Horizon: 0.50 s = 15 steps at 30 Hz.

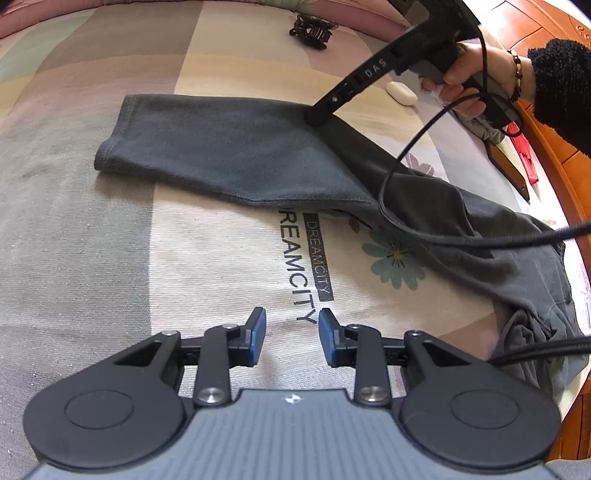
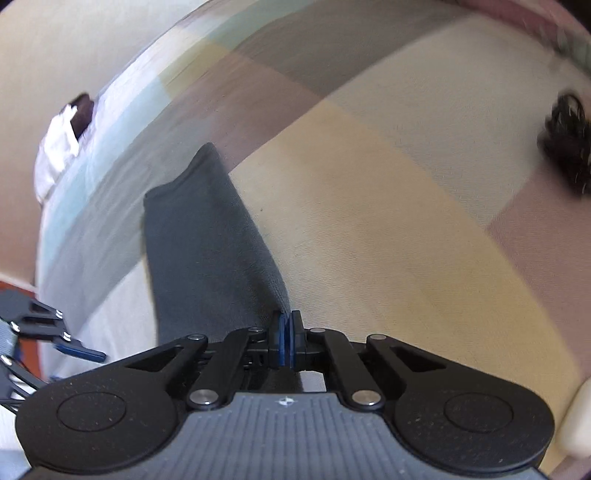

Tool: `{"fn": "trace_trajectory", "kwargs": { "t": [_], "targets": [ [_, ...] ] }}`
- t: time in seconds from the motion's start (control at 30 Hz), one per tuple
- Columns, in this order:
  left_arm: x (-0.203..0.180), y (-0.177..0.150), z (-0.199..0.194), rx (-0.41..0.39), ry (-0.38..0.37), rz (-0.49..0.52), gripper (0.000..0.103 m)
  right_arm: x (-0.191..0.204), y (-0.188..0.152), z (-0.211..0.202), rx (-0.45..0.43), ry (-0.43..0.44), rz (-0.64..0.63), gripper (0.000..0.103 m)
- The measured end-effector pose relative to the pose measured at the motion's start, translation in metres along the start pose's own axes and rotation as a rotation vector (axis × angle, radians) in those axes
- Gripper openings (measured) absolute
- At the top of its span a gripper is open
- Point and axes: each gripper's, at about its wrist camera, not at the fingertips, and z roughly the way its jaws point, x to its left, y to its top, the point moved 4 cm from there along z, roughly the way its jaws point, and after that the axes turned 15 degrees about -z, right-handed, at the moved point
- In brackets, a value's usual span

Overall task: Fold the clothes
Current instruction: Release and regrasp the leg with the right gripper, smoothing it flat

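While the left hand-held gripper (image 1: 291,334) is hovering with its blue pads (image 1: 257,338) spread apart and nothing between them, it is sitting over the bed sheet (image 1: 110,258), just on the near side of the "DREAMCITY" print (image 1: 310,266). Using that print as reference: the grey garment (image 1: 229,147) is lying just beyond it, one folded section flat on the sheet, the rest trailing off to the right in a crumpled heap toward the bed edge. A black cable (image 1: 406,206) is looping over the garment to the right of the print. Beyond the print, the right hand-held gripper (image 1: 317,117) is coming down onto the garment's far edge; the right wrist view is showing its pads (image 2: 282,341) pressed together, pinching the grey fabric (image 2: 207,251). A person's hand (image 1: 465,74) with a beaded bracelet and dark fuzzy sleeve is holding that gripper's handle. A small white case (image 1: 400,92) is lying farther right of the print. A black hair clip (image 1: 312,29) is sitting far beyond the print, near the bed's back edge.
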Motion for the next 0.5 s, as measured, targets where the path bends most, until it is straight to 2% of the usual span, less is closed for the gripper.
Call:
{"fn": "trace_trajectory", "kwargs": {
  "t": [0.07,0.23,0.33,0.5],
  "targets": [
    [-0.001,0.000,-0.001,0.000,0.004,0.007,0.031,0.003,-0.001,-0.001,-0.001,0.012,0.005,0.011],
    [-0.008,0.000,-0.002,0.003,0.012,0.034,0.031,0.006,-0.015,-0.025,-0.030,0.022,0.029,0.019],
    [-0.016,-0.001,-0.002,0.009,0.018,0.054,0.031,0.001,-0.048,-0.047,0.008,-0.012,0.058,0.028],
    [-0.028,-0.003,-0.001,0.019,0.028,0.089,0.031,-0.009,-0.143,-0.072,0.155,-0.091,0.130,0.033]
  ]
}}
